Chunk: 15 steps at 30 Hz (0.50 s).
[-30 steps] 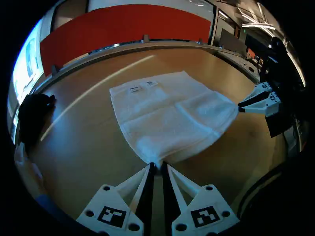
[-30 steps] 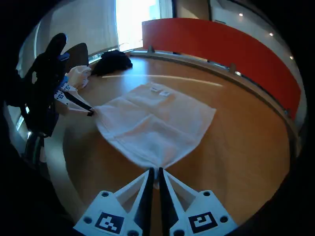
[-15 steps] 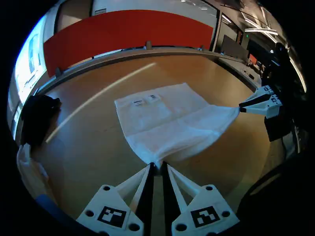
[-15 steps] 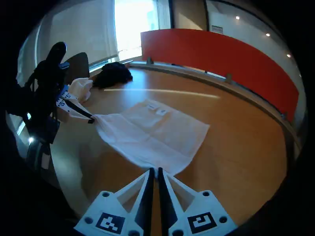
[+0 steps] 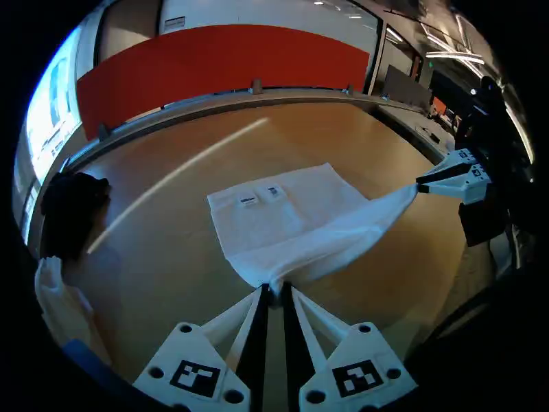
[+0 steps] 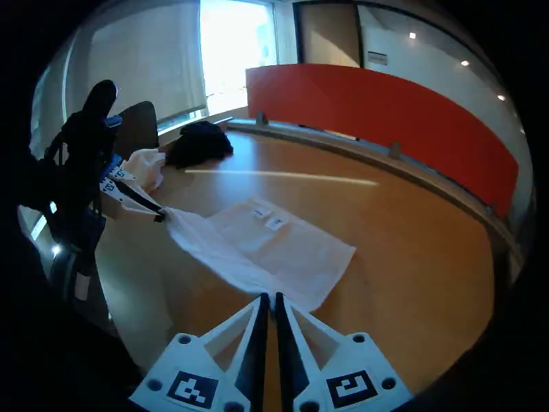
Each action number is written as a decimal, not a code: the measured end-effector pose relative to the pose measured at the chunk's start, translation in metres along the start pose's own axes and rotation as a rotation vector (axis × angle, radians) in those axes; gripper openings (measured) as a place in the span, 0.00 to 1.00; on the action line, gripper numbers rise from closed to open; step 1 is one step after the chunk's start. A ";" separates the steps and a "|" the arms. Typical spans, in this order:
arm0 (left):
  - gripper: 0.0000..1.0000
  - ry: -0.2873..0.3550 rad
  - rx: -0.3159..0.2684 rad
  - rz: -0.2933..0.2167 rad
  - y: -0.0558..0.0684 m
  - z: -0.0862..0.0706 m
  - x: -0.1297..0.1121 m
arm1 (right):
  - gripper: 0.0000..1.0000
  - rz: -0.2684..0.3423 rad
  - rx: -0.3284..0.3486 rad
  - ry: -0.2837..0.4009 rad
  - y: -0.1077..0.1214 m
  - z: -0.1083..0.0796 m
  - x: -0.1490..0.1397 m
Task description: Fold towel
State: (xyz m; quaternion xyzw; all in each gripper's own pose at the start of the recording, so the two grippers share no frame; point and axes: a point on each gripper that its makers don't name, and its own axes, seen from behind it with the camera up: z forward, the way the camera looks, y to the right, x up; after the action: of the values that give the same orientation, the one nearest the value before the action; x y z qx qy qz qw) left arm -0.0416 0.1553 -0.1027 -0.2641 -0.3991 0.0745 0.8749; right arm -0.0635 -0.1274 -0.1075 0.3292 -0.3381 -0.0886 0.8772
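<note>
Towel (image 5: 288,216) — white, far half flat on the counter (image 5: 158,233), near edge lifted and stretched between its two corners. Left gripper (image 5: 274,292): my fingers closed to a slit, pinching one corner. Right gripper (image 6: 269,299): likewise, other corner. Risk — thin pinch; an uneven pull could slip a corner or drag the flat half askew.

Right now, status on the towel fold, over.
Grippers: left gripper and right gripper shut on towel corners. Near edge lifted, far half flat on table. Off to side, apart: dark bundle, white cloth.
</note>
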 end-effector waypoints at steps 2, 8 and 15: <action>0.14 -0.008 -0.005 -0.006 0.002 -0.003 -0.001 | 0.08 0.000 0.001 -0.001 -0.001 -0.003 0.001; 0.14 -0.033 -0.022 -0.025 0.011 -0.012 -0.007 | 0.08 0.000 0.006 -0.002 -0.002 -0.010 0.004; 0.14 -0.052 -0.039 -0.039 0.022 -0.023 -0.012 | 0.08 -0.017 0.012 -0.010 -0.005 -0.020 0.007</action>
State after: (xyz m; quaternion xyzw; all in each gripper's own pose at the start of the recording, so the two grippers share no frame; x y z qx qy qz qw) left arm -0.0308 0.1607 -0.1340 -0.2712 -0.4280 0.0567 0.8602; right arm -0.0450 -0.1232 -0.1183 0.3370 -0.3403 -0.0954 0.8727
